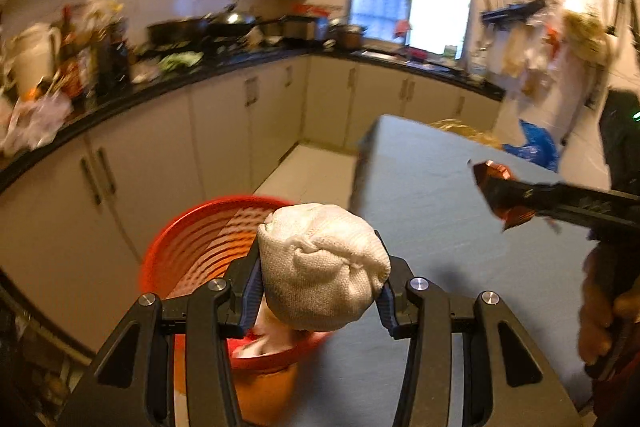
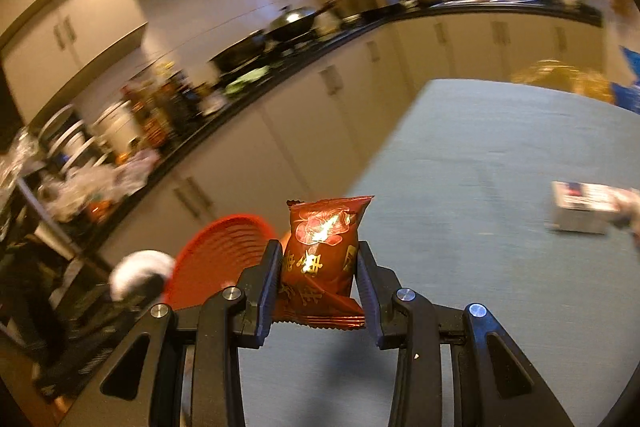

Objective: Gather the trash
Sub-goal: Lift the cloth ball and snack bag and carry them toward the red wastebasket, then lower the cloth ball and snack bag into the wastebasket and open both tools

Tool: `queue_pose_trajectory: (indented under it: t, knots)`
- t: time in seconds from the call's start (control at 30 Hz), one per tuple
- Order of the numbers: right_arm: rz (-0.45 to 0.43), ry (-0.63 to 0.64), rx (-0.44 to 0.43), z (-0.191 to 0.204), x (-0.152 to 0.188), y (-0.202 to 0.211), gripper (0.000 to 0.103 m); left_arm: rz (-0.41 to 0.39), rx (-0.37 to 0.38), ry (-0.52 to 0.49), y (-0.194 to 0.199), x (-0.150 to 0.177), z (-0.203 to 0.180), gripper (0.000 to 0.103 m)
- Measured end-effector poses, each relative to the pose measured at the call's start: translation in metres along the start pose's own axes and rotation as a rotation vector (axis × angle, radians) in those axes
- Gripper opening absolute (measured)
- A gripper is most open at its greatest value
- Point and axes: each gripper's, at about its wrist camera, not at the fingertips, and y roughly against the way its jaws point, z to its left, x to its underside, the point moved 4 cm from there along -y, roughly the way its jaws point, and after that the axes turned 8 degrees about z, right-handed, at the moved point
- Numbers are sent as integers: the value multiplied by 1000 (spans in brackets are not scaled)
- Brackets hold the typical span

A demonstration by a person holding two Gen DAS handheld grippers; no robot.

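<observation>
My left gripper [image 1: 318,263] is shut on a balled white cloth [image 1: 322,267] and holds it above the red trash basket [image 1: 192,247], which stands beside the grey table [image 1: 440,211]. My right gripper [image 2: 318,267] is shut on a red snack packet [image 2: 322,255] and holds it over the table's left edge, close to the basket [image 2: 224,255]. The right gripper with the packet [image 1: 504,195] also shows at the right of the left wrist view. The white cloth [image 2: 138,271] shows blurred at the left of the right wrist view.
A small white box [image 2: 584,211] lies on the table [image 2: 500,227] to the right. A cluttered black counter [image 1: 160,87] over white cabinets runs along the left and back. A blue bag [image 1: 536,143] and a yellow bag [image 1: 460,129] sit beyond the table's far edge.
</observation>
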Motion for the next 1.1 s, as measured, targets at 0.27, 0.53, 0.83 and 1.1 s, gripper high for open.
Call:
queue_pose_trajectory:
  t: [0.27, 0.53, 0.83, 1.1]
  knots:
    - [86, 82, -82, 72, -9, -63, 40, 75, -35, 97, -29, 9, 65, 46]
    - [165, 49, -137, 84, -15, -116, 48, 114, -23, 139, -50, 12, 81, 61]
    - [120, 32, -133, 67, -2, -93, 52, 55, -4, 174, -29, 11, 84, 65]
    - [18, -52, 123, -5, 38, -59, 58, -65, 7, 146, 12, 51, 37, 66]
